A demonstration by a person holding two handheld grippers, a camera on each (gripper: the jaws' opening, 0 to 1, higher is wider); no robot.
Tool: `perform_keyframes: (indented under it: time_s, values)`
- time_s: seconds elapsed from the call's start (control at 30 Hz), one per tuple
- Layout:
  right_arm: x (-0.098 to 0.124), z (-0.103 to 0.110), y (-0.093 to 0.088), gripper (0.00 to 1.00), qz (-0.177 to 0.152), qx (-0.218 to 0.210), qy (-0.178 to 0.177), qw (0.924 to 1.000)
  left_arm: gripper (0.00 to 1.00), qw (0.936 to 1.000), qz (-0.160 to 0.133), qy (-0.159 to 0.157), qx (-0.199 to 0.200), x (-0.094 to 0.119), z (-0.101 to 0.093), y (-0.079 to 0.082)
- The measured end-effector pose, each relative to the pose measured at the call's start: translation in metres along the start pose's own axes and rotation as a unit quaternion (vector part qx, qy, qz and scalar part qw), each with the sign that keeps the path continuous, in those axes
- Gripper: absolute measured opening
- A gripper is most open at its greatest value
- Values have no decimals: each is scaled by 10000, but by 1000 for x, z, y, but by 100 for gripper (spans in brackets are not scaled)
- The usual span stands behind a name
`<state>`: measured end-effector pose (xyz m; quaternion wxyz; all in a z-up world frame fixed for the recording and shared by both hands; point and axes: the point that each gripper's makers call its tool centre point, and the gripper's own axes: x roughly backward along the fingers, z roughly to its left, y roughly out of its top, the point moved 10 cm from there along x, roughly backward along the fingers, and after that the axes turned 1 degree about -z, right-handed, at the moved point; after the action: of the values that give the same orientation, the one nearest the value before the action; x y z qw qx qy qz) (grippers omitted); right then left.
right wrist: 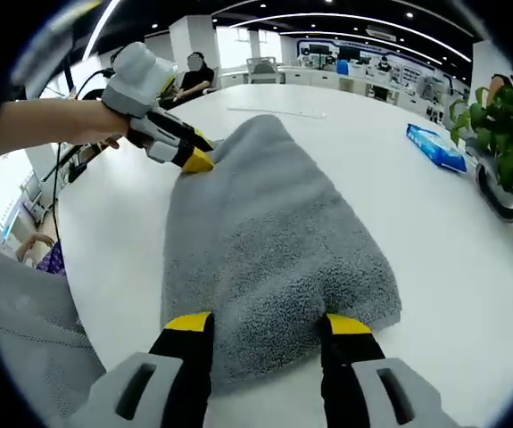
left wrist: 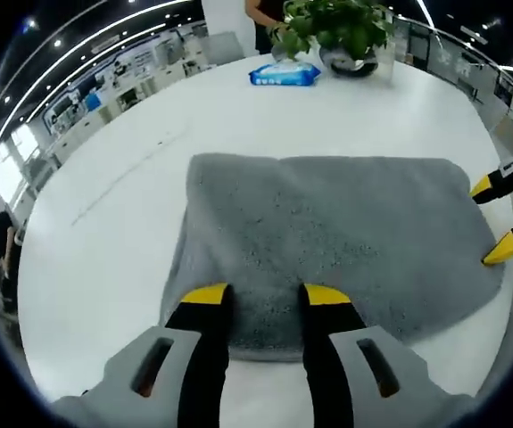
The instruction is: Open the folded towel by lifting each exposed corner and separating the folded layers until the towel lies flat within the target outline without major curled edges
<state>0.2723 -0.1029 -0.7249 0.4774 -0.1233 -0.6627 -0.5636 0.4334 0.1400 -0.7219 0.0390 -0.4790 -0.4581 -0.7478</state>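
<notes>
Towel: one grey towel (left wrist: 336, 241) lies folded on the white table (left wrist: 113, 223), a thick pad with a rounded fold along one side.
Left gripper: its yellow-tipped jaws (left wrist: 263, 296) stand apart over the near edge of the towel, pile showing between them; they hold nothing that I can see.
Right gripper: its jaws (right wrist: 259, 323) are also spread, straddling the end of the towel nearest it, with the cloth running between them but not pinched.
Left gripper view adds: the right gripper's two yellow tips come in at the far right, at the towel's corner, parted; a blue packet (left wrist: 285, 74) and a potted plant (left wrist: 341, 31) stand well beyond the towel, and a person stands behind the plant.
Right gripper view adds: the left gripper, held by a bare hand (right wrist: 95, 125), sits at the towel's far end with a yellow tip touching the cloth; a seated person is at the far side of the table; the packet and plant are off to the right.
Count: one towel, two grippers, one packet, one plant.
</notes>
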Motion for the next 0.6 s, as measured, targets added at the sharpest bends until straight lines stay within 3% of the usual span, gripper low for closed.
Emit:
perform_keyframes:
  time_s: [0.23,0.6]
  values:
    - [2,4,-2,46,-50,-183,27,9998,29,9997,-3,-151,-190,-10,7,11]
    - [3,18,-5,47,-36,-240,215,9995,26,9989,-261,-161,-362,-28,15,26]
